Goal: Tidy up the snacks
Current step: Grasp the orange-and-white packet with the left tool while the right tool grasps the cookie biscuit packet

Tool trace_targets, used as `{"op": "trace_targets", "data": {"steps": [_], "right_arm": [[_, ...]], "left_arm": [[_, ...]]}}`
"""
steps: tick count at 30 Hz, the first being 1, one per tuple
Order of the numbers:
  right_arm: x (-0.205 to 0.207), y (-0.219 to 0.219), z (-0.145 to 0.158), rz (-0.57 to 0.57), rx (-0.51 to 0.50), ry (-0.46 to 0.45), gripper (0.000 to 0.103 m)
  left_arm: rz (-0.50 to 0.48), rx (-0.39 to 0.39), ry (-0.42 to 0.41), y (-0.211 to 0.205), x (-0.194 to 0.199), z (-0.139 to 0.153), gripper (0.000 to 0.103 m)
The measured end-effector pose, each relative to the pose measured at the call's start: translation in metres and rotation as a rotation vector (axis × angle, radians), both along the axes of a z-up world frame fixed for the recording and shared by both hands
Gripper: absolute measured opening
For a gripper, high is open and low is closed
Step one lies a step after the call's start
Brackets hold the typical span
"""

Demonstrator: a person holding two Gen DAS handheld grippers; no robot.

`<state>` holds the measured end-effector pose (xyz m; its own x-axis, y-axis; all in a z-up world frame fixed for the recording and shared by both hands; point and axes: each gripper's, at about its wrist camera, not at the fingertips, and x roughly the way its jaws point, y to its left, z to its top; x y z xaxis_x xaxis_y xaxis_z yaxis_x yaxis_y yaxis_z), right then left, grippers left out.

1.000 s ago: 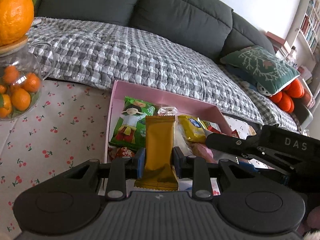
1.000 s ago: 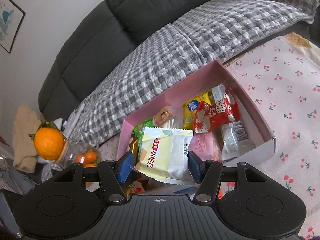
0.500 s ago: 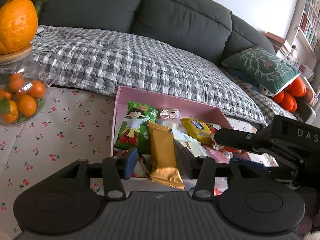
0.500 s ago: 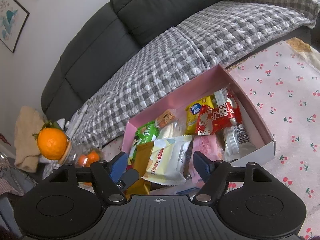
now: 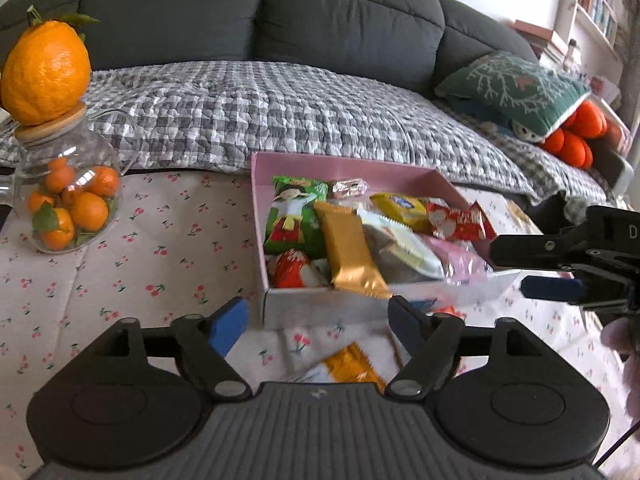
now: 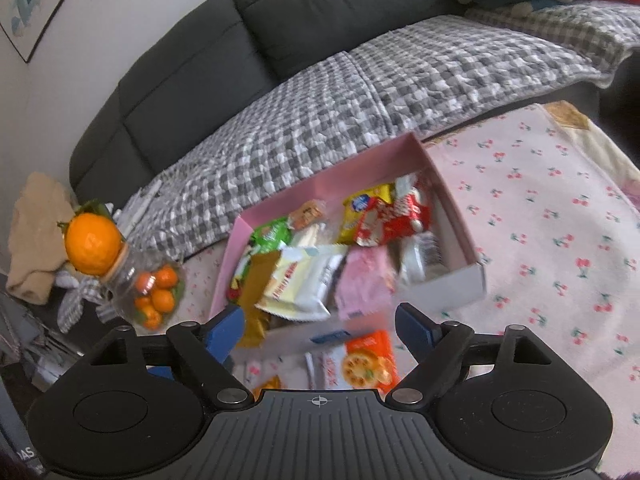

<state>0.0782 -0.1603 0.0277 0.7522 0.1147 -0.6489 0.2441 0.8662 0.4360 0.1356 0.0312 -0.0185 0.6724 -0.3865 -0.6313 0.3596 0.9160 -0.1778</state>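
With both sets of jaws just having spread wide and nothing between them, the left tool (image 5: 318,316) and right tool (image 6: 320,320) hang over the near edge of the pink snack box (image 5: 340,162), mid-frame in both views. Low in the right wrist view, just past the jaws, an orange cracker packet (image 6: 368,362) lies on the cherry-print surface (image 5: 160,248) outside the box. Inside it, the gold wafer bar (image 5: 352,252) lies along the near-left part with its end poking over the near wall, and the cream-white packet (image 6: 304,280) sits right beside it. Further back are a green packet (image 5: 294,212), a yellow one (image 5: 400,208) and a red one (image 5: 454,220). At far left a glass jar of tangerines (image 5: 68,204) has a big citrus (image 5: 44,76) on its lid. Grey sofa (image 5: 340,20) behind everything.
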Motion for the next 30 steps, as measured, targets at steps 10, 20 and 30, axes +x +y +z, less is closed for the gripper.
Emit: {"op": "trace_targets", "data": {"steps": [10,20,30], "right_arm": [[-0.025,-0.007,-0.014,0.008,-0.119,0.04,0.086],[-0.034,-0.007,-0.034,0.049,-0.219,0.088,0.086],[-0.025,-0.005,-0.05,0.075,-0.247,0.126,0.086]], "left_arm": [[-0.024,0.065,-0.009,0.015,-0.017,-0.013,0.092],[-0.14,0.105,0.007,0.008,-0.021,-0.037,0.096],[-0.168,0.124,0.008,-0.003,-0.013,-0.047,0.075]]}}
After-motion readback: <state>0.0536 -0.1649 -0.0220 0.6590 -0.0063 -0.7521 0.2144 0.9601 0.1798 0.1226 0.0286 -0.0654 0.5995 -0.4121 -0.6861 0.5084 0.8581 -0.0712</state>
